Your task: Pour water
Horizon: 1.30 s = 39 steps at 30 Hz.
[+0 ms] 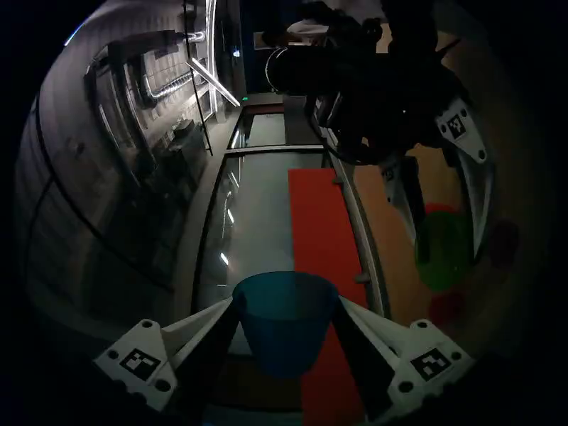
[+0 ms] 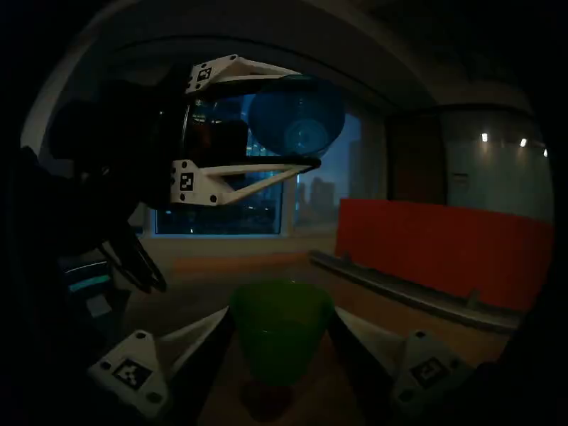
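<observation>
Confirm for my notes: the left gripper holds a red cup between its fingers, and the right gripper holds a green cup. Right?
No: the left gripper holds a blue cup, not red, as the left gripper view shows. The right gripper does hold a green cup.

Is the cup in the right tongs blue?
No, the right tongs pinch a green cup; the blue cup sits in the left tongs.
</observation>
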Available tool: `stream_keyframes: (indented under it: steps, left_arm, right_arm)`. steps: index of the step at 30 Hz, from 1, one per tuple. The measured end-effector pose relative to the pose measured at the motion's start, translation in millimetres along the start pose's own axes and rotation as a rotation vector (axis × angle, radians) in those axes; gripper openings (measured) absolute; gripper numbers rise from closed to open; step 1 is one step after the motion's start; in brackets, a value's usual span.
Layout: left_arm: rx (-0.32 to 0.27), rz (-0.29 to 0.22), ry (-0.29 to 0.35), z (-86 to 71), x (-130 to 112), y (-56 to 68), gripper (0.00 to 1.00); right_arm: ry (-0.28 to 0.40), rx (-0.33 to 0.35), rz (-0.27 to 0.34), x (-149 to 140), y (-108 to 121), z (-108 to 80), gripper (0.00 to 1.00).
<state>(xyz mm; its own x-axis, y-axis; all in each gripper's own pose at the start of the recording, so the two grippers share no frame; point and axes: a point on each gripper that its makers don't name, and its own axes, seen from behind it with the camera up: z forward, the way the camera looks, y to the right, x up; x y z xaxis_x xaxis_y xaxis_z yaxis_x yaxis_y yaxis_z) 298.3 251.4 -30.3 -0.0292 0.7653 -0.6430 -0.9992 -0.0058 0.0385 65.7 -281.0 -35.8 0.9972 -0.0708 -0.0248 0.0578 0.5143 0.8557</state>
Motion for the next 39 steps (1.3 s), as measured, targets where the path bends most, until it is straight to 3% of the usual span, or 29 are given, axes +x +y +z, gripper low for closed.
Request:
stream_keyframes:
  steps: [4, 9, 21, 33, 39]
  left_arm:
    - [0.002, -0.057, 0.005, 1.7, -1.8, 0.5, 0.86]
    - [0.014, -0.174, 0.006, 3.4, -8.5, -0.4, 0.86]
    - [0.023, -0.545, 0.003, 5.3, -24.5, 5.3, 0.86]
    - [0.035, -0.762, 0.029, -4.5, -30.6, 2.5, 0.86]
    - [0.031, -0.922, 0.029, -2.8, -39.6, 3.4, 0.86]
  right_arm:
    - [0.002, -0.002, 0.001, 0.3, 1.0, 0.1, 1.00]
    - [0.005, -0.008, 0.003, 0.6, 3.1, -0.4, 1.00]
    - [0.010, -0.020, 0.008, 0.3, 6.2, -4.0, 1.00]
    - [0.012, -0.026, 0.003, 2.0, 5.0, -7.7, 1.00]
    - [0.011, -0.031, 0.003, 2.3, 3.8, -9.4, 1.00]
